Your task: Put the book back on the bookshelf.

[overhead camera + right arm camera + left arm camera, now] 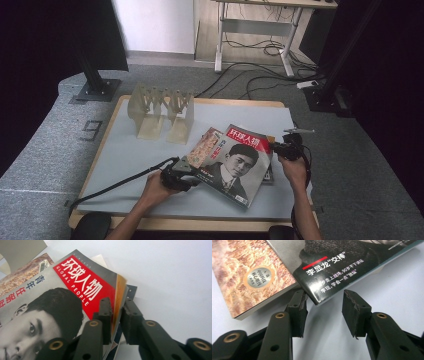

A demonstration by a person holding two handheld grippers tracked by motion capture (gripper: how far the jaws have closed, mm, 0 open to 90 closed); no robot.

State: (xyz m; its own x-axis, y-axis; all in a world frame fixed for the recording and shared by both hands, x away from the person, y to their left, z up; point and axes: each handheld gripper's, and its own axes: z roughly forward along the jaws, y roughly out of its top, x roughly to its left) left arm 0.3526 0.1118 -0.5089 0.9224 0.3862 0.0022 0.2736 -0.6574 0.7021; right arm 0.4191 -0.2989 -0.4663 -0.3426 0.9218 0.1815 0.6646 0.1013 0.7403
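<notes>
My right gripper (115, 315) pinches the magazine (235, 167) edge at three o'clock; left gripper (324, 312) spread under its corner, so I lift level, slowly.

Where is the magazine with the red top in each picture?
High view: the magazine lies at the middle of the table, tilted, between the left gripper and the right gripper.
Left gripper view: its dark lower corner pokes down between open jaws.
Right gripper view: it covers the left half, its edge pinched by the jaws.
Shared landmark: the brown book under its left side.
</notes>
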